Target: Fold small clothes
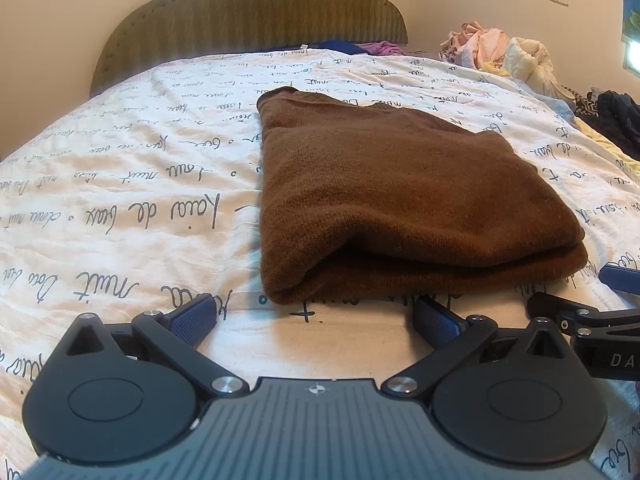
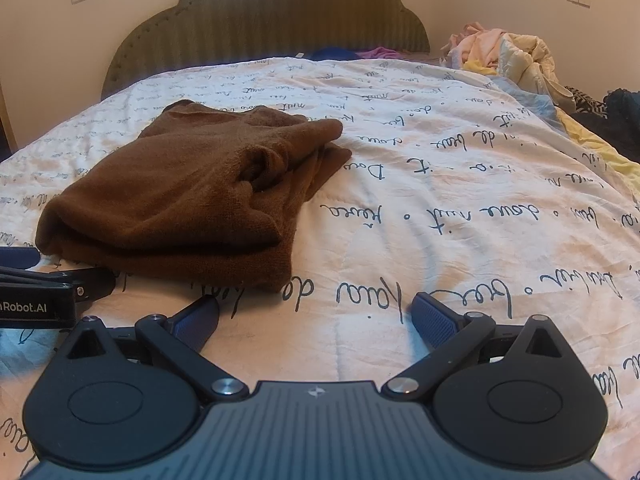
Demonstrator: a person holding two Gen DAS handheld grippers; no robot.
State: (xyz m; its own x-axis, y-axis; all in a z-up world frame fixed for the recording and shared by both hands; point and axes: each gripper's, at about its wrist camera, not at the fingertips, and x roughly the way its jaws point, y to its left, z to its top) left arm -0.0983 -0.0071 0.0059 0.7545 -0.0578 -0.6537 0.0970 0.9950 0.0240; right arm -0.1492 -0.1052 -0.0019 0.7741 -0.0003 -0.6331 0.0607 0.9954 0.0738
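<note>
A brown knit garment [image 1: 400, 196] lies folded in a thick rectangle on the white bedspread with script writing [image 1: 120, 200]. My left gripper [image 1: 316, 316] is open and empty, just in front of the garment's near fold. In the right wrist view the same garment [image 2: 188, 200] lies ahead to the left, with a rumpled right side. My right gripper [image 2: 316, 316] is open and empty over bare bedspread [image 2: 440, 200], near the garment's front right corner. Each gripper shows at the edge of the other's view.
A pile of loose pale clothes [image 1: 500, 52] sits at the far right of the bed, with dark clothes [image 1: 612, 116] nearer on the right edge. A padded olive headboard [image 1: 256, 16] stands behind. Blue and purple items [image 2: 360, 54] lie by the headboard.
</note>
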